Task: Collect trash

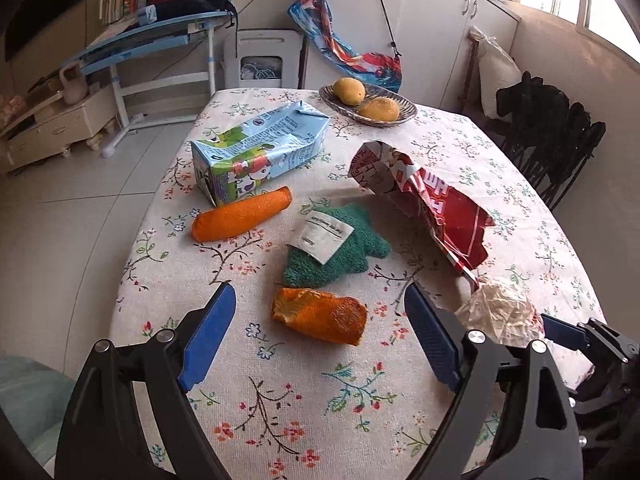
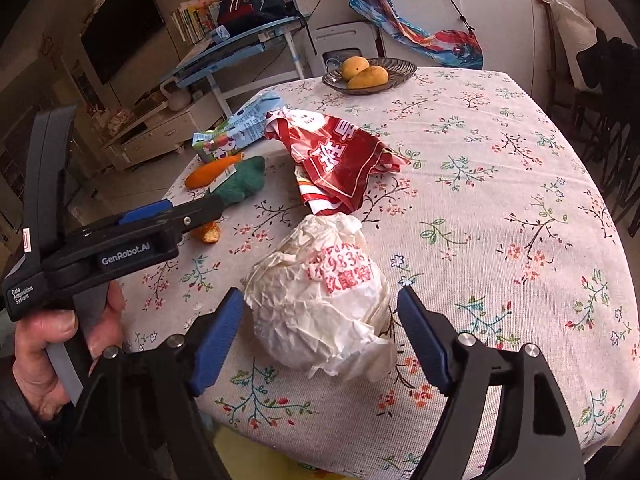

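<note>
Crumpled white paper wrapper (image 2: 324, 300) (red print on top) lies on the floral tablecloth (image 2: 500, 200) between the spread blue pads of the right gripper (image 2: 320, 332), which tilts down over it, neither pad touching. Left of the wrapper, the left gripper (image 1: 320, 316) also slants down with jaws wide apart around an orange peel (image 1: 320, 314), gripped by a hand (image 2: 60, 344) on its handle. Beyond the wrapper lie a red snack bag (image 2: 340, 160) and a milk carton (image 1: 256, 152).

Home living room, floral-clothed table (image 1: 280, 400), television (image 2: 120, 28), bookshelf desk (image 1: 152, 32)
</note>
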Demonstrator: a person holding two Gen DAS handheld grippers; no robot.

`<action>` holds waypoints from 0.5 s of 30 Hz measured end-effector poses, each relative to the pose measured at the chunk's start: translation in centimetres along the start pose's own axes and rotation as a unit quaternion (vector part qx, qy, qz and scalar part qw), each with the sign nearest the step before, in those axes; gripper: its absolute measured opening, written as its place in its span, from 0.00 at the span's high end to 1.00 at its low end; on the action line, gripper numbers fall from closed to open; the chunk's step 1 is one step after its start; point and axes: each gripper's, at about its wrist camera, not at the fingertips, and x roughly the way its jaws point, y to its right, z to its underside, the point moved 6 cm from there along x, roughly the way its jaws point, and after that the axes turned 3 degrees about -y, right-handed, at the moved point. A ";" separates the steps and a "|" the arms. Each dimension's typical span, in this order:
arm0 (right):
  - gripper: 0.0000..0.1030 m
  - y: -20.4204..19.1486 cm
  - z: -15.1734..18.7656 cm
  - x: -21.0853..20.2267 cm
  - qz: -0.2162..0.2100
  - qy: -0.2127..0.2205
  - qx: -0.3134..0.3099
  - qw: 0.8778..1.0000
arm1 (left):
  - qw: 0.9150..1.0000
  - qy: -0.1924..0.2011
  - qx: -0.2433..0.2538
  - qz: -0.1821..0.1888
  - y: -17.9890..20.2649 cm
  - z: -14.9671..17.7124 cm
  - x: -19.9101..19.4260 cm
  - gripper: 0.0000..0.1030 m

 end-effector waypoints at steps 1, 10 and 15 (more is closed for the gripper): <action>0.26 0.2 0.0 -0.1 0.000 0.001 0.003 1.000 | 1.000 -0.004 0.001 0.018 0.3 0.2 -0.2 0.19; 0.26 0.7 0.0 -1.0 0.000 0.016 0.015 1.000 | 0.999 -0.010 -0.010 0.031 -0.2 2.0 -1.7 0.19; 0.26 0.5 0.2 -0.8 -0.002 0.013 0.014 1.000 | 0.997 -0.025 -0.069 0.023 -1.4 1.2 -0.2 0.19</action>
